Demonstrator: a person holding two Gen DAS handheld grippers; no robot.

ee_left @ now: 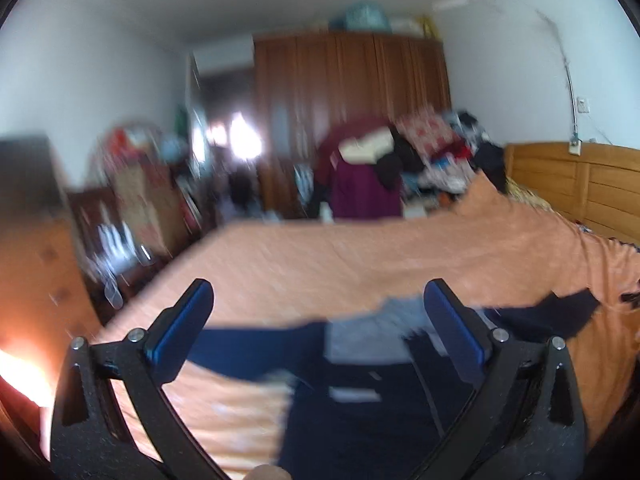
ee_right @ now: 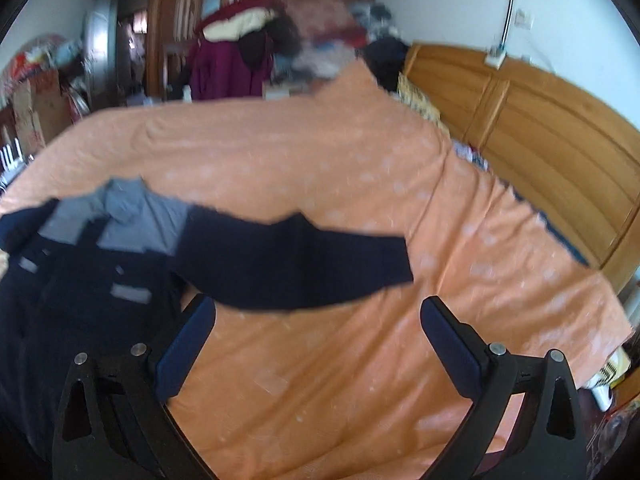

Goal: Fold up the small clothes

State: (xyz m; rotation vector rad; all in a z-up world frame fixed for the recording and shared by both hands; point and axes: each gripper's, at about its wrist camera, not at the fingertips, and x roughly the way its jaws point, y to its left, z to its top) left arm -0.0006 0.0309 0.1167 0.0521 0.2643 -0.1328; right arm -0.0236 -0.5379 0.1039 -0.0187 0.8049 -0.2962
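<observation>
Both views are pretty blurry, but here's what's visible: a small navy-blue jacket with a grey yoke and collar (ee_right: 120,264) lies spread flat on the peach-orange dotted bedspread (ee_right: 320,152), sitting in the left half of the right wrist frame with one dark sleeve stretched out toward the centre. In the left wrist view the same jacket (ee_left: 360,392) fills the bottom middle, sleeves running out to both sides. The left gripper (ee_left: 316,300) has its blue-padded fingers (ee_left: 188,324) spread wide apart with nothing between them, hovering over the jacket's upper part. The right gripper (ee_right: 318,316) also has its fingers apart and holds nothing; its left tip is right at the sleeve's lower edge, though I can't tell if it touches. At the far side of the bed there's a heap of mixed clothes (ee_right: 248,52), a brown wooden wardrobe (ee_left: 352,92) behind it, and a light wooden headboard (ee_right: 520,120) on the right.
</observation>
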